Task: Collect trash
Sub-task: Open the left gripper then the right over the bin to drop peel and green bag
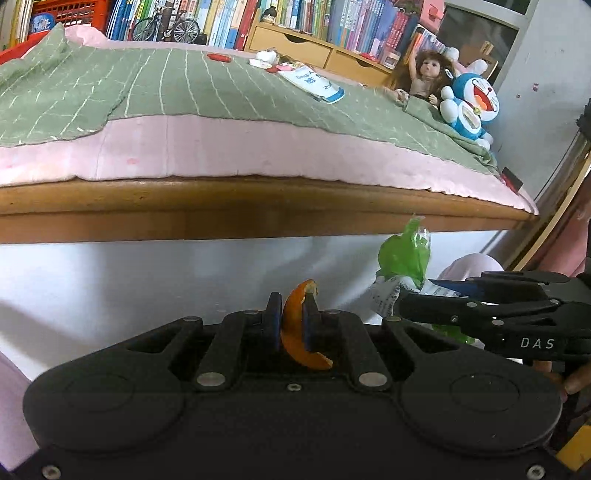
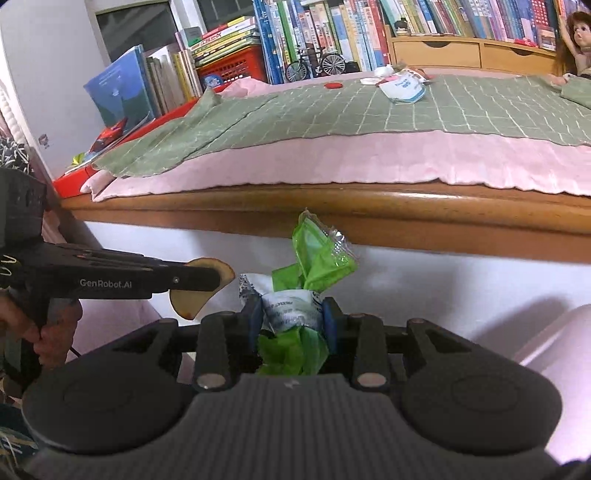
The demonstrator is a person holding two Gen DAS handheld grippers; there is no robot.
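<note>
green checked blanket (image 1: 184, 85) | doll (image 1: 424, 75) | blue plush toy (image 1: 471, 105) | model bicycle (image 2: 316, 66) | bookshelf (image 2: 332, 26)

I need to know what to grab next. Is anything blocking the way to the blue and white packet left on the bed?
Nothing visible stands in front of the blue and white packet on the green cover. But both tools are full: left tool clamps orange peel, right tool a green wrapper.

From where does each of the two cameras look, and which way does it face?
Left wrist: sits on the left gripper, faces the bed; its jaws clamp an orange peel; the right gripper enters at right.
Right wrist: sits on the right gripper, faces the same bed; jaws clamp a green wrapper; a hand shows at left.
Shared: bed, bookshelf, both trash pieces.
</note>
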